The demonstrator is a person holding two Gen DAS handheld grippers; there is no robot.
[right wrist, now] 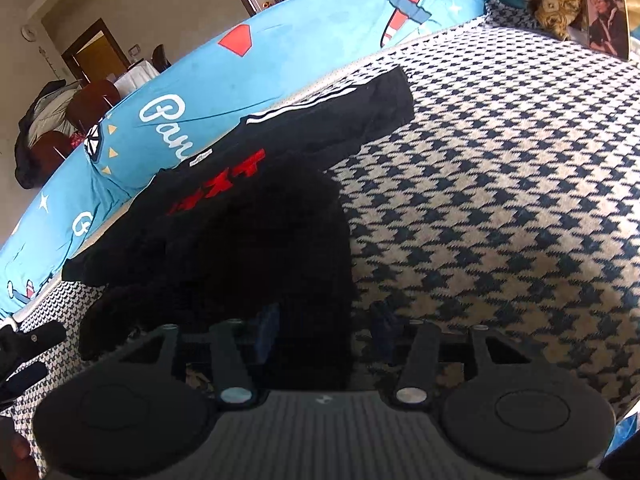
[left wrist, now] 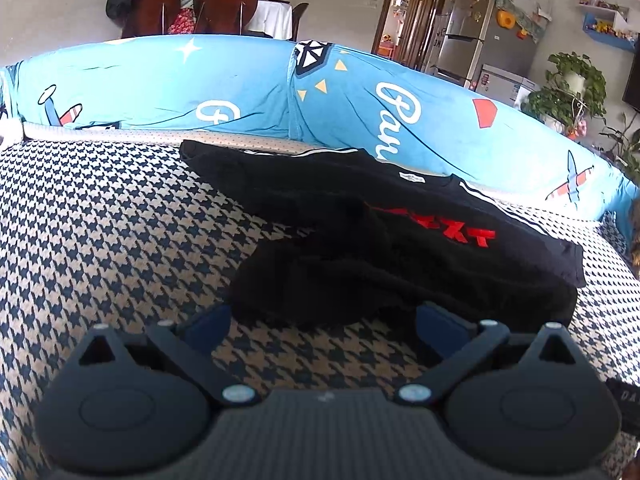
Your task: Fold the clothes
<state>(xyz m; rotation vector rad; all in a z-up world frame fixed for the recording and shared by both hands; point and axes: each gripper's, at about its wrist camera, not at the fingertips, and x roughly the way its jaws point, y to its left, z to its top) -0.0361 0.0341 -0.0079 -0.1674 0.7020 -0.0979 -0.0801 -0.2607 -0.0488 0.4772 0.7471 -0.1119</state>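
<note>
Two tools: both face the same dark heap from the near side of the bed.
Left tool [left wrist: 320, 320]: fingers spread wide, nothing between them, just short of the heap's near edge.
Right tool [right wrist: 324, 328]: fingers apart, with a hanging fold of the black fuzzy garment [right wrist: 280, 248] between them; contact with the cloth cannot be told.
Clothes: a black T-shirt [left wrist: 440, 216] with red lettering and white shoulder stripes lies flat against the blue cushion [left wrist: 240, 92]; the black fuzzy garment is bunched on its lower part, spilling onto the houndstooth cover [left wrist: 100, 240].
Stage: neither piece lies in a neat fold.
Risk, double grab: black on black hides the edges, so a pinch could catch both layers and drag the T-shirt along.
Risk, slip: the thick pile may slide from a shallow bite at the hem.
Risk, crooked fold: uneven pulls by the two tools would skew it.
</note>
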